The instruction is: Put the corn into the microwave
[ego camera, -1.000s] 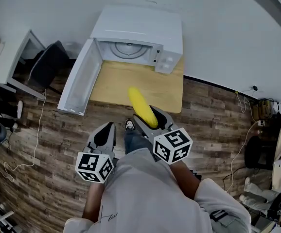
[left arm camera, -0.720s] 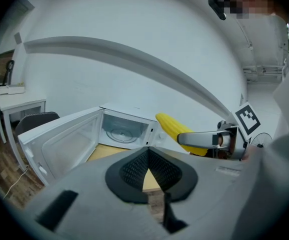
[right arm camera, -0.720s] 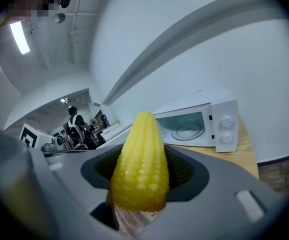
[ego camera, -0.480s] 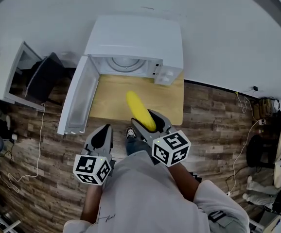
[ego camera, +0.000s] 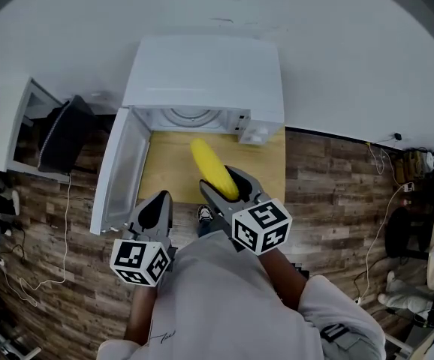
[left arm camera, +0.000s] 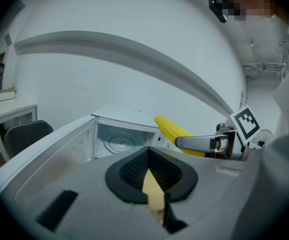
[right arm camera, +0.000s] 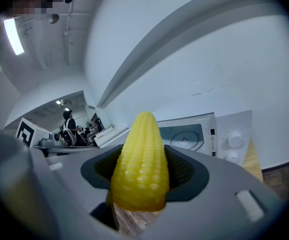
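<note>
The corn [right arm camera: 138, 164] is waxy yellow with bumpy kernels, the right gripper [right arm camera: 139, 170] matt grey plastic with ribbed black pads [right arm camera: 186, 174], the microwave [ego camera: 206, 77] smooth white, its table [ego camera: 164, 163] pale wood, the floor [ego camera: 330, 193] dark grainy planks

The microwave [ego camera: 202, 73] cavity [ego camera: 193, 117] is wide open straight ahead of my right hand-held gripper [ego camera: 226, 184] and the corn [ego camera: 211, 167] poking out of it. The bare table [ego camera: 164, 156] in front gives a clean lane in. The door [ego camera: 119, 167] is swung out left, walling that side beside my left hand-held gripper [ego camera: 155, 210]. The control panel [ego camera: 256, 130] blocks the opening's right.
</note>
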